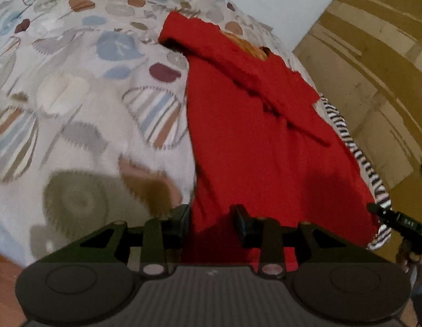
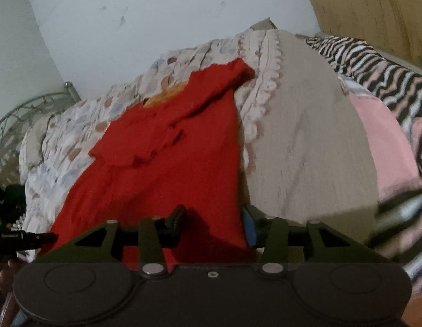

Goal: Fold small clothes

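A small red garment (image 1: 251,136) lies flat on the bed, its sleeves folded across the chest and an orange patch (image 1: 249,45) showing at the collar. My left gripper (image 1: 211,220) stands open over the near hem's left corner, with red cloth lying between its fingers but not pinched. In the right wrist view the same garment (image 2: 170,163) runs away from me. My right gripper (image 2: 213,223) is open at the hem's right corner, its blue-padded finger (image 2: 250,226) at the cloth's edge. Each gripper's tip shows in the other's view, the right gripper (image 1: 396,223) and the left gripper (image 2: 25,237).
A patterned bed cover (image 1: 88,81) spreads to the left of the garment. A beige frilled pillow (image 2: 306,136), a pink cloth (image 2: 382,136) and a zebra-striped cloth (image 2: 374,65) lie to its right. A metal bed frame (image 2: 25,109) and a pale wall (image 2: 156,13) stand behind.
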Demonstrator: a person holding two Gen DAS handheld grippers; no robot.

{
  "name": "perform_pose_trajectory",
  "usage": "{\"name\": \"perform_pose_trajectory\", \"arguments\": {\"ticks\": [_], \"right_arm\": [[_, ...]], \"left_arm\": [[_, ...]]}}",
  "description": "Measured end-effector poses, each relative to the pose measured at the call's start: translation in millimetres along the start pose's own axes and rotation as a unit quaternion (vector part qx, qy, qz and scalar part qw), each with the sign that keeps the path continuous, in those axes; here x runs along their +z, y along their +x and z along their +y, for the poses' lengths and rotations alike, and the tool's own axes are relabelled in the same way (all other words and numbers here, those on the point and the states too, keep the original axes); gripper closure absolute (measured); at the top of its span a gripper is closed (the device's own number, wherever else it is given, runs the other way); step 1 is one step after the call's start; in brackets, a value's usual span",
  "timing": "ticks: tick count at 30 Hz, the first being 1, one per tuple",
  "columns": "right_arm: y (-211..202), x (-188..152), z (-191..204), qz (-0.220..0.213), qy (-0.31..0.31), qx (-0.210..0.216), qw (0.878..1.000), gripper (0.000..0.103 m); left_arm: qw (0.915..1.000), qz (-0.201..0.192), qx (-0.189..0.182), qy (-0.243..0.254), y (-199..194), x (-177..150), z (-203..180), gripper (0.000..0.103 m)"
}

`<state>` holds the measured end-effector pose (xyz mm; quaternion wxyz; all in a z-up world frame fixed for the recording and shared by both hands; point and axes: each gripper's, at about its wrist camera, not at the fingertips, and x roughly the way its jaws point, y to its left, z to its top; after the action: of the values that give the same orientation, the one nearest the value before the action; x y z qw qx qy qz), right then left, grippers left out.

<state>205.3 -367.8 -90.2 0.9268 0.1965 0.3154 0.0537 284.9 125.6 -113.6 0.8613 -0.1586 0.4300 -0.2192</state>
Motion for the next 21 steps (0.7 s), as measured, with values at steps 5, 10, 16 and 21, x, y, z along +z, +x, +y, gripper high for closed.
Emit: {"name": "perform_pose_trajectory", "arguments": {"ticks": [5, 10, 16, 21], "right_arm": [[-27, -9, 9, 0.011, -0.022, -0.029, 0.999, 0.096], [-63, 3, 20, -0.020, -0.014, -0.005, 1.000, 0.098], [-54, -1, 18, 0.006, -0.015, -0.022, 1.000, 0.098], [-50, -19, 17, 0.014, -0.041, -0.045, 0.998, 0.088]], "left_arm": [[0.9997, -0.021, 0.001, -0.013, -28, -6, -8, 0.092], [0.9966, -0.078, -0.011, -0.026, -70, -2, -25, 0.093], [0.9958, -0.019, 0.031, -0.084, -46, -9, -7, 0.093], [0.9942, -0.021, 0.064, -0.084, -54, -23, -1, 0.089]]}}
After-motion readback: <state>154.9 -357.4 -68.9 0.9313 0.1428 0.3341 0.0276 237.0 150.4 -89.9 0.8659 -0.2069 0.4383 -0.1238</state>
